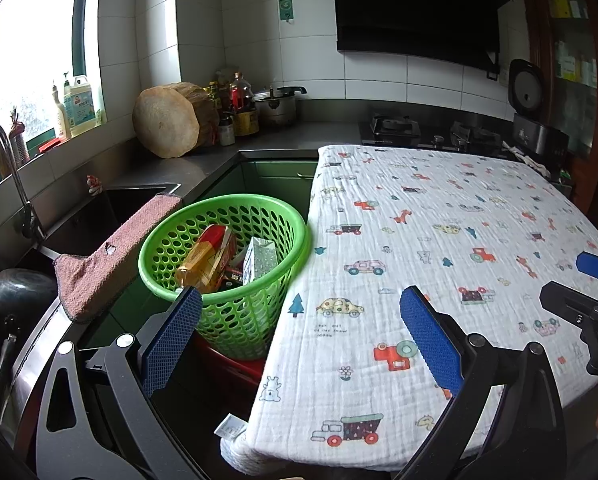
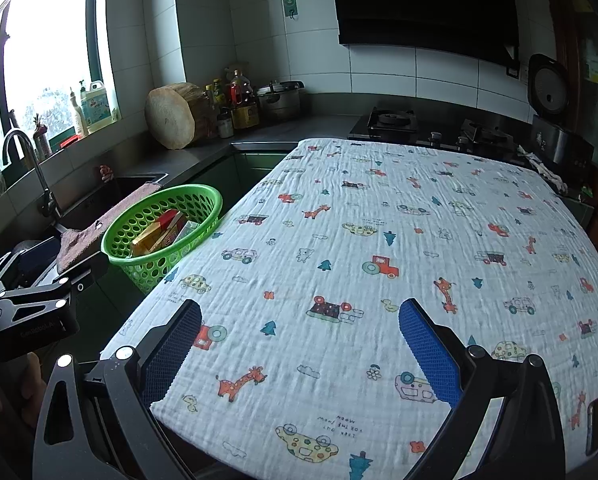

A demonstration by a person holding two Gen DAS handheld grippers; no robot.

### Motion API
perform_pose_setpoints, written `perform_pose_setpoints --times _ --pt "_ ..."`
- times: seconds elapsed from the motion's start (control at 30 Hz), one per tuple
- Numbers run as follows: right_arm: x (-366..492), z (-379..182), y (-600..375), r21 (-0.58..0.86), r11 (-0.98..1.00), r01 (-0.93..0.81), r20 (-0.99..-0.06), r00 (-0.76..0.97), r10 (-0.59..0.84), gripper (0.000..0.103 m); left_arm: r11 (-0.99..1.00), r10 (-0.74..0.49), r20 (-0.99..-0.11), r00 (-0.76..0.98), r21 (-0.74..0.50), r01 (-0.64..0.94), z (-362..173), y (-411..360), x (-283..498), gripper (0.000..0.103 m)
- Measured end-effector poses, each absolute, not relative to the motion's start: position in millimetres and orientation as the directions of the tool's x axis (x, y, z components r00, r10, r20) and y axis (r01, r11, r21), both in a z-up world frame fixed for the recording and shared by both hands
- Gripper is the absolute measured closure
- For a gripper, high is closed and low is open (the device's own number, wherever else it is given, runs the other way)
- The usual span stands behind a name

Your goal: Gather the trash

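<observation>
Beside the table [image 1: 419, 216]: green basket [image 1: 235, 312] holding cartons [image 1: 259, 258].
Left tongs [image 1: 301, 340] and right tongs [image 2: 299, 352] both gape wide, empty.

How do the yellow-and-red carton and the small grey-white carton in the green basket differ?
The yellow-and-red carton is the larger and leans tilted against the green perforated plastic basket's wall; the grey-white gable-top carton is smaller and stands nearly upright. The first is brightly coloured, the second pale. Both sit inside the basket, beside the table.
</observation>
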State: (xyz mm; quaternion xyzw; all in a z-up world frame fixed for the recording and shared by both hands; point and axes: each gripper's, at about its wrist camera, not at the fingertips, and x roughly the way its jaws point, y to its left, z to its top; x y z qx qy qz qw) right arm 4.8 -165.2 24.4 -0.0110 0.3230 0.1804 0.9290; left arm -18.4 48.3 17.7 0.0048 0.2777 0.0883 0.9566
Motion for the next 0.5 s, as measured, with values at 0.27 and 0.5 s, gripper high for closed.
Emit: perform_pose_setpoints --times 0.27,0.5 --pt "3.4 24.1 -167.1 0.072 0.942 -0.327 -0.6 0.74 0.303 0.007 0.984 0.172 -0.531 0.83 0.058 -0.167 17.6 47.6 -19.0 0.005" --pt "4.9 25.4 -168.8 0.061 0.947 -0.317 -0.596 0.749 0.289 0.007 0.982 0.182 -0.537 0.824 0.062 -0.177 16.5 51.6 -19.3 0.005"
